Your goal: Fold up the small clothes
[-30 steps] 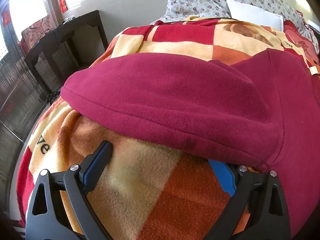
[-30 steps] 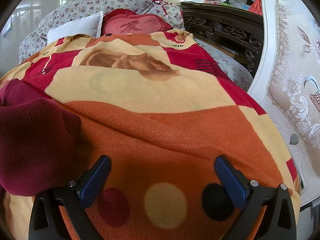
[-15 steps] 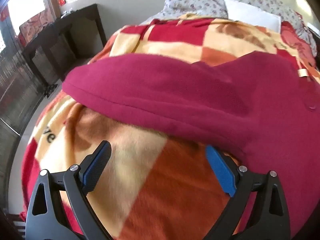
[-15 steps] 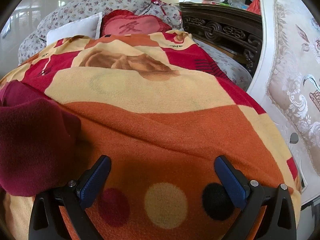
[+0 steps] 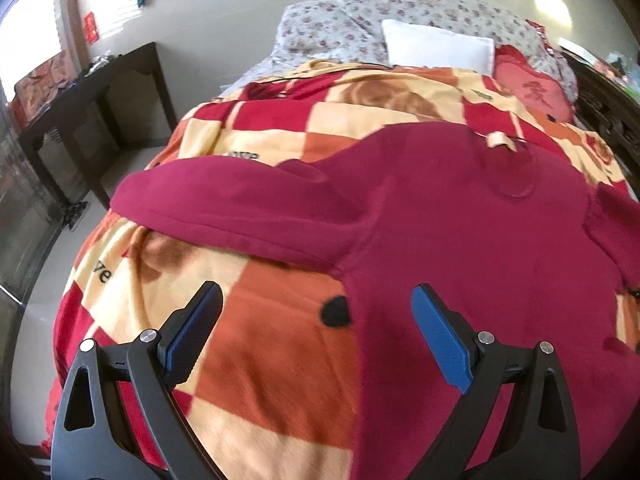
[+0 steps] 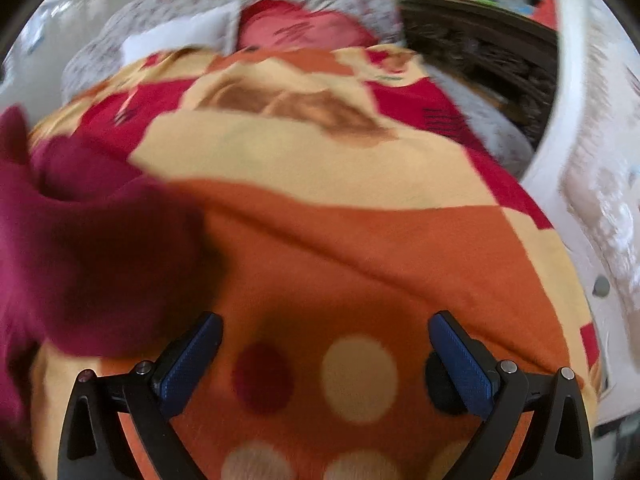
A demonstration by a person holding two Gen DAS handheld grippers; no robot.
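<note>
on the bed, folding barely begun

left tongs (image 5: 316, 320) gape empty over the maroon top's (image 5: 460, 220) edge; it lies spread on the checked blanket (image 5: 248, 360), sleeves unfolded. right tongs (image 6: 326, 350) apart, empty, beside its sleeve.

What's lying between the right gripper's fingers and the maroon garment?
Only bare blanket, seen in the right wrist view: the open right gripper sits over its polka dots, with the maroon garment just left.

The left claw (image 5: 316, 320) and the right claw (image 6: 324, 344) both gape wide, holding nothing.
</note>
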